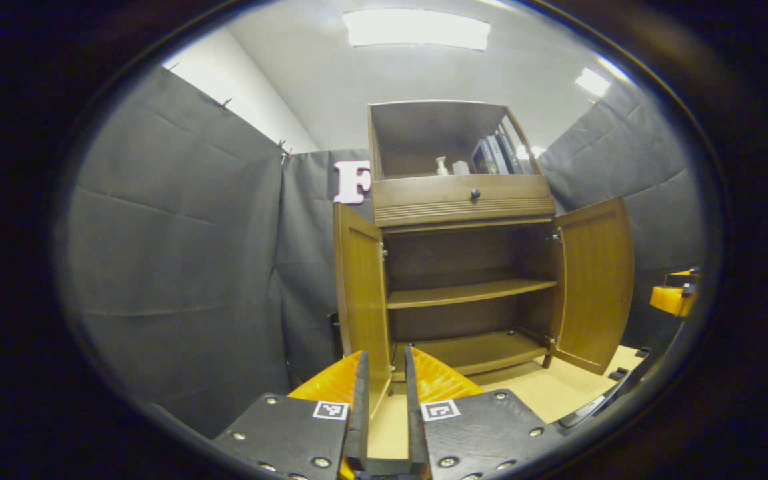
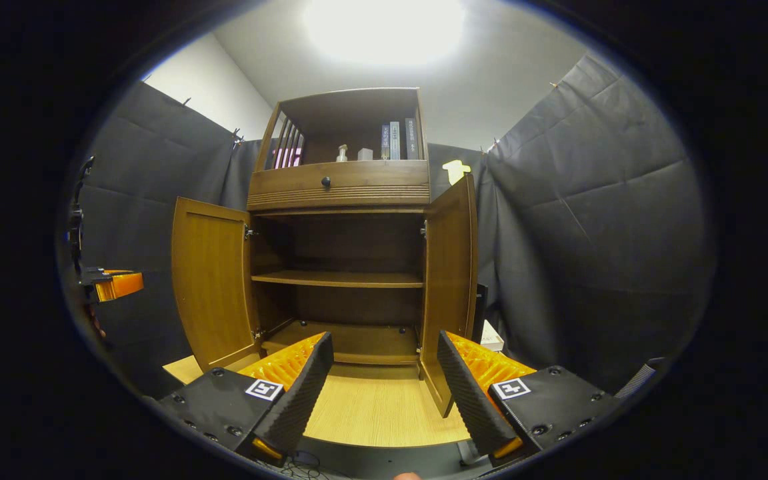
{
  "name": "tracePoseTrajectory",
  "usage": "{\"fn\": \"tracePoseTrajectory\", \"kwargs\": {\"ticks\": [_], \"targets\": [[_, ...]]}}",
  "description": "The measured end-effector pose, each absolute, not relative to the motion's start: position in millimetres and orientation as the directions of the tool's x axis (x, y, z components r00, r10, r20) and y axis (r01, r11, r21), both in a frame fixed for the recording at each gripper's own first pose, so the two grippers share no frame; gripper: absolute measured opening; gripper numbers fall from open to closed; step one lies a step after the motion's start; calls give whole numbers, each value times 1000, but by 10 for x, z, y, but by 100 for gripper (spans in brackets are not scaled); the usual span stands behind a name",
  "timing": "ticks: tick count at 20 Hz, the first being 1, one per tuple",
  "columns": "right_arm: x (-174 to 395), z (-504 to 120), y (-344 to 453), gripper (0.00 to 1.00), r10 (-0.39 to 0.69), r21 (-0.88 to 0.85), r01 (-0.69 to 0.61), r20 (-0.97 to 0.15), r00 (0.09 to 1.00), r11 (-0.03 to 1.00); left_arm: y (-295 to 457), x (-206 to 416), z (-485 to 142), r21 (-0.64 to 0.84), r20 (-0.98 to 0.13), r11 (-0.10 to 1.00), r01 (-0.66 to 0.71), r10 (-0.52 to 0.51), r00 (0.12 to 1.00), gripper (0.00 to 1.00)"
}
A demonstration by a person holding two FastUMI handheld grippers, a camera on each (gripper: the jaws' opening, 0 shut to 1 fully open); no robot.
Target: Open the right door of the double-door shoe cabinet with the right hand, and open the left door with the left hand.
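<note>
Left claw (image 1: 384,390) is narrowed around the left door's (image 1: 361,293) lower edge; whether it presses is unclear. Right claw (image 2: 384,380) gapes wide, free beside the open right door (image 2: 449,273). Books (image 2: 396,140) stand on top.

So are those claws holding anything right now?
Nothing held. The left claw hangs clear of the left door, and the right claw, jaws wide, hangs clear of the right door.

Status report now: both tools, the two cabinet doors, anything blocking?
Left tool nearly shut, holding nothing. Right tool open, empty. Left door and right door both swung open. Nothing blocking.
</note>
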State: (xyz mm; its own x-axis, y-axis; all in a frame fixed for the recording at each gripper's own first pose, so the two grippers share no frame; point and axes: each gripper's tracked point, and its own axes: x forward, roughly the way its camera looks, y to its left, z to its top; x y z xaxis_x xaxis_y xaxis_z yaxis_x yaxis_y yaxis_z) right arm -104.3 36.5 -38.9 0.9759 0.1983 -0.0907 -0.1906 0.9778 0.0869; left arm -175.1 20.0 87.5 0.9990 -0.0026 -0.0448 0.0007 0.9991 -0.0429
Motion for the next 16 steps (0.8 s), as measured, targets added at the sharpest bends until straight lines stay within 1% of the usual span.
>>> {"fn": "tracePoseTrajectory", "kwargs": {"ticks": [3,4,5,7,8,15,16], "targets": [[-1058,-385,374,98,199,86,-192,-86,976,978,166,-1794,914,-37,-31,999,2,-3,1000,49],[-1058,-378,370,94,198,86,-190,-85,977,978,192,-1823,921,-31,-28,1000,-6,5,1000,57],[-1058,-371,364,98,197,88,-190,-85,977,978,213,-1829,927,-25,-26,1000,-15,15,1000,65],[-1049,-349,362,98,194,91,-186,-78,978,978,209,-1832,943,-26,-21,999,-21,20,1000,81],[-1044,-337,360,94,190,90,-184,-75,979,979,222,-1828,958,-31,-15,999,-22,22,1000,89],[-1042,-340,341,94,180,90,-173,-76,981,981,254,-1867,1065,-42,10,999,-16,16,1000,89],[-1048,-336,327,98,177,91,-170,-76,981,981,245,-1870,1085,-42,16,999,-15,15,1000,89]]}}
